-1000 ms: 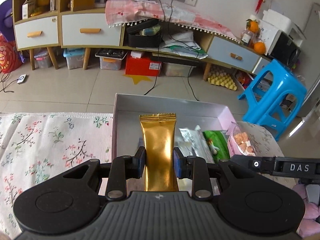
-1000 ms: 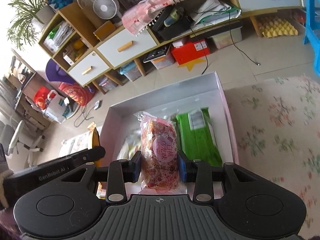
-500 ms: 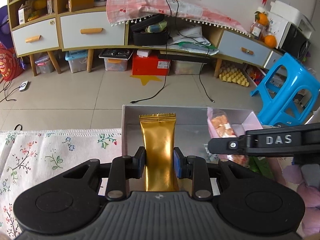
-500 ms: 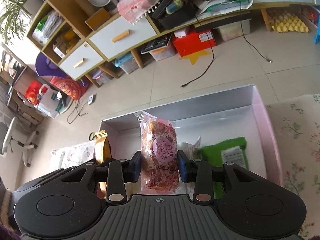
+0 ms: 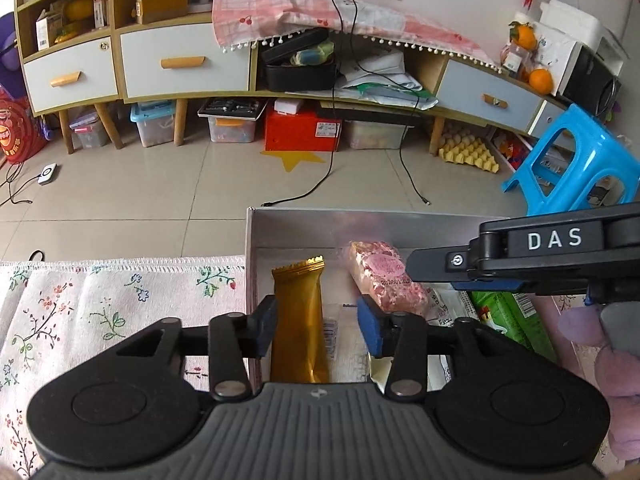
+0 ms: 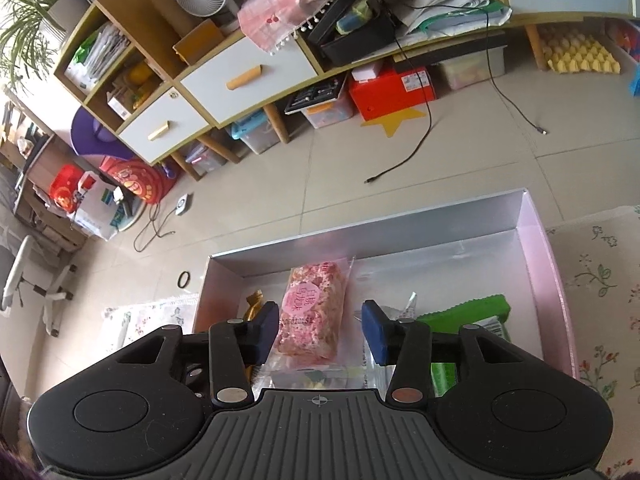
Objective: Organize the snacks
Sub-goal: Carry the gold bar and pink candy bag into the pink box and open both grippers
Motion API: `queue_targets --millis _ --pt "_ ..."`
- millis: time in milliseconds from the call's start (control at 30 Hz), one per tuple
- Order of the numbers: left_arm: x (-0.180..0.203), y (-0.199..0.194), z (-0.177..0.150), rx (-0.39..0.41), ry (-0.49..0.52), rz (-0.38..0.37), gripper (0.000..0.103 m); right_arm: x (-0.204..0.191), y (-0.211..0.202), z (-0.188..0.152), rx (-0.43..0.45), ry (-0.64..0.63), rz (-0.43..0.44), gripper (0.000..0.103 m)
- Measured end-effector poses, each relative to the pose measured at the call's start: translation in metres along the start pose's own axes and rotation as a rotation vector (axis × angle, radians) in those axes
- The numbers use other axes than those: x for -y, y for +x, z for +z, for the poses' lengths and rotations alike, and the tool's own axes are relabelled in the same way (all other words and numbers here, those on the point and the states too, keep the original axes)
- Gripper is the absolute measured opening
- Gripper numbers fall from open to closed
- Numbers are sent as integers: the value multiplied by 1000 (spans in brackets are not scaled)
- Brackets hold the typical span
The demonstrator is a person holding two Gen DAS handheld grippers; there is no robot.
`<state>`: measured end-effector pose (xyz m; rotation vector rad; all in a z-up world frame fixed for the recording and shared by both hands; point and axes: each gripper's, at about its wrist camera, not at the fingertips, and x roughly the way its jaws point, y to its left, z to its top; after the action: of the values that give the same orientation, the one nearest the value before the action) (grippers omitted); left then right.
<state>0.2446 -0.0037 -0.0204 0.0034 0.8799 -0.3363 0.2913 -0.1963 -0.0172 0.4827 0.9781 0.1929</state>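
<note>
Lying inside the open box [image 5: 400,226], the gold wrapper [image 5: 299,320] and the pink rice-cake pack [image 5: 384,280] sit side by side near the box's left end, a strip of bare floor between them. The left wrist view shows the gold wrapper almost whole, its crimped top pointing at the far wall; it rests beside the left gripper's [image 5: 318,326] left pad, and the jaws stand wide apart with nothing clamped. The same view shows the right gripper's black side, marked "DAS", crossing above the box from the right.

From the right wrist view the gold wrapper [image 6: 253,307] is only a sliver behind a blue pad, while the pink rice-cake pack [image 6: 314,312] shows in full, its round label readable as a shape though not as text. The right gripper [image 6: 320,332] hangs over it with both jaws spread and holding nothing; the pack lies beside the left pad, and I cannot tell whether they touch. This view also shows the green packet [image 6: 466,322] and a clear wrapper [image 6: 404,306] to its right, plus the box's [image 6: 540,240] bare right half.

Beyond the box, a floral cloth [image 5: 100,304] covers the surface, and a blue stool [image 5: 576,160] stands on the tiled floor.
</note>
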Motion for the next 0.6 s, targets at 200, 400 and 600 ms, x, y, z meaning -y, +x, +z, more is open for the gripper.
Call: queue_targets --millis 200,400,600 --pt "3 -10 -2 4 -1 -6 55 3 -14 -3 7 14 -8 56" --pt "10 -31 -6 5 -6 -14 70 2 -43 -10 33 7 -19 69" --pt "15 -56 -18 14 -15 -11 82 -3 -81 -31 59 -37 -34 81"
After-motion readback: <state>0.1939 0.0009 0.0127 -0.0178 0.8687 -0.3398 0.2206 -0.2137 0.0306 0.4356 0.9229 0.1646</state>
